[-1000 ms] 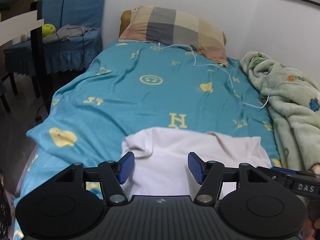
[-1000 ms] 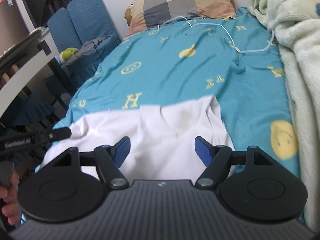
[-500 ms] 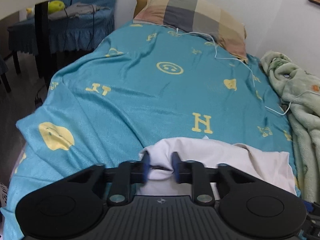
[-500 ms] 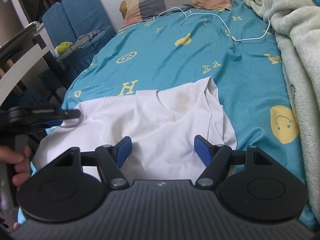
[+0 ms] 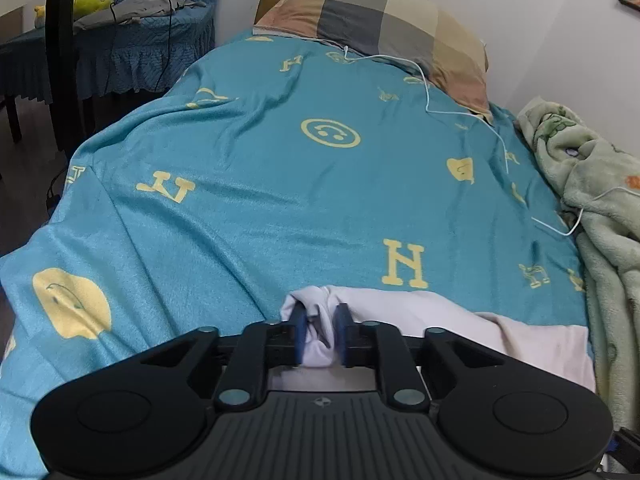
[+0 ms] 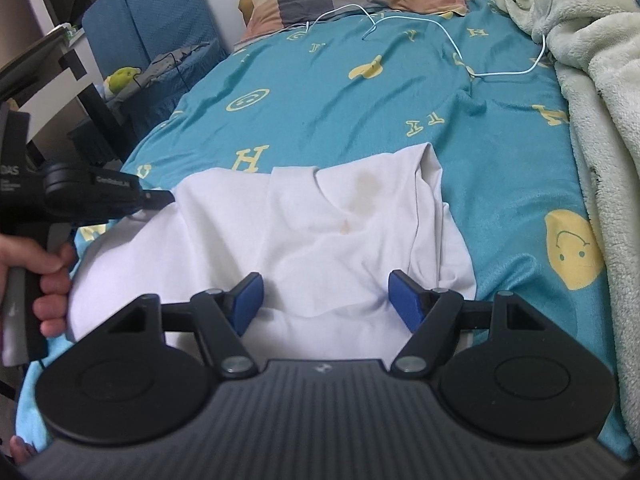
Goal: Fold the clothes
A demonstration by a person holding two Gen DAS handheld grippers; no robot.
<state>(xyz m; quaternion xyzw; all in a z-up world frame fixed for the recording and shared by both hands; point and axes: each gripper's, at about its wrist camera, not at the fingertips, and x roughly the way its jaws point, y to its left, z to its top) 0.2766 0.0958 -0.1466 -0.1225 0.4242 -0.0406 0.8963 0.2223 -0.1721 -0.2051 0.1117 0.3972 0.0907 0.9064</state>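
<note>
The right gripper [image 6: 326, 300] is hovering nearest, its blue-padded fingers [image 6: 404, 300] standing wide apart above the white cotton T-shirt [image 6: 320, 240], gripping nothing. The shirt is lying crumpled at the near end of the bed, on the teal bedsheet printed with yellow letters and smiley faces [image 5: 280, 200]; a yellowish stain is showing near its V-shaped neckline. At the shirt's left edge, the left gripper [image 5: 320, 334] is holding a bunched fold of white cloth between its fingers [image 5: 299, 332], which are easing open yet still touching the fabric. A person's hand [image 6: 44, 280] is gripping its handle. Farther off, a thin white cable [image 5: 460, 112] is trailing toward the checked pillow [image 5: 380, 20], beside a pale green fleece blanket [image 5: 600, 200].
</note>
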